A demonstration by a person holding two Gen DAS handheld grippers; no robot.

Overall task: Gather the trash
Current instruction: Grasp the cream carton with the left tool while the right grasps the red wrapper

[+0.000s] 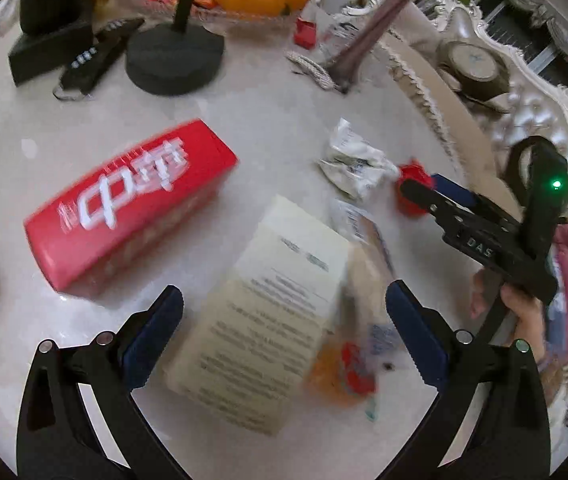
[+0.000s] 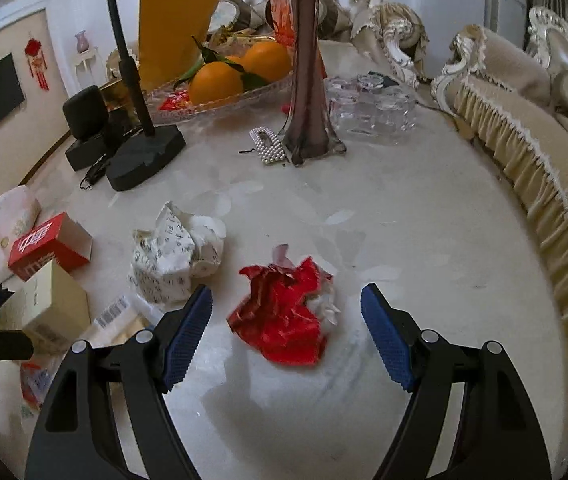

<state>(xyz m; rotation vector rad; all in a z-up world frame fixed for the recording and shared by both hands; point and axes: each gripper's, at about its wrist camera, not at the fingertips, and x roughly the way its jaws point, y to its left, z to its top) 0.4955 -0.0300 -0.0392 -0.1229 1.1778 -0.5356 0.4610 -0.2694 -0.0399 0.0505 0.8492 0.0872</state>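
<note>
A pale, glossy marble-look surface [image 2: 403,220] carries a crowd of things: a clear glass dish of oranges [image 2: 220,80], a tall purple glass vase [image 2: 307,80], a pearl-studded hair clip [image 2: 268,146] lying just beside the vase's foot, a black stand on a heavy round base [image 2: 144,156], clear glass cups [image 2: 371,108], and a red rectangular carton with white characters [image 1: 132,204]. A fringed beige sofa [image 2: 543,184] curves along the far right edge. The right tool [image 2: 285,336] hangs with its blue-padded jaws spread wide, on either side of a crumpled red foil wrapper [image 2: 284,312] without touching it; the wrapper lies on open surface in front of the tool, creased and shiny, with a bit of white and a pink scrap showing. Just to its left sits a crumpled ball of white printed paper [image 2: 176,256], near but apart from it. The left tool [image 1: 284,332] is also spread open, empty, above a cream printed cardboard box [image 1: 268,312] that lies next to the red carton. Beside the box lie a barcoded clear packet [image 2: 114,316] and an orange-and-red wrapper [image 1: 343,372], both blurred and partly hidden by the box and the tool's fingers, so their shapes are hard to make out. A hand [image 1: 523,308] holding the right tool shows at the edge of the left wrist view.
</note>
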